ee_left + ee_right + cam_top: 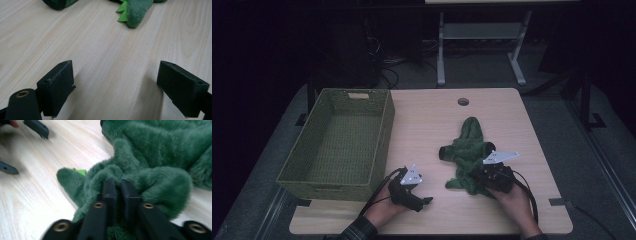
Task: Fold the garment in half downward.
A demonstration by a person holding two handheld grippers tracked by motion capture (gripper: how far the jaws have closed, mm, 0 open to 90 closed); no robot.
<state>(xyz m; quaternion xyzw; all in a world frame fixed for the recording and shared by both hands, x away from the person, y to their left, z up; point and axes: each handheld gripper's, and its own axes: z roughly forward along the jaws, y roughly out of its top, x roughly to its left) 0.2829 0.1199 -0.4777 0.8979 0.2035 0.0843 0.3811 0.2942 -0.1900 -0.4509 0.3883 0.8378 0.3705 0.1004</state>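
1. High view: green woven basket point(337, 145) sits on the left part of the desk point(427, 120), long side running front to back. Nothing in it, just the woven floor. Handle slot in the far wall.
2. Green plush toy point(467, 155) lies on the desk right of centre, well apart from the basket. It lies limp and flat.
3. Toy's long axis runs roughly front to back, a bit tilted. Narrow end points to the far edge, towards the round cable hole point(463, 101). Wide bunched end is nearest the person.
4. A dark-tipped limb sticks out sideways to the left at mid-body, towards the basket.
5. Right tongs point(482, 176) are at the toy's near end, held in the person's right hand point(512, 197). Right gripper view: jaws nearly together with a fold of green fur pinched between them point(117, 186). Fabric bulges up around both pads.
6. Left tongs point(428, 200) rest low near the front desk edge, between basket and toy, in the left hand point(384, 207). Left gripper view: jaws wide apart, bare wood between them point(115, 82), gripping nothing.
7. Same view: a plush tip with bright green spikes point(132, 12) lies ahead of the left tongs, not touching them.
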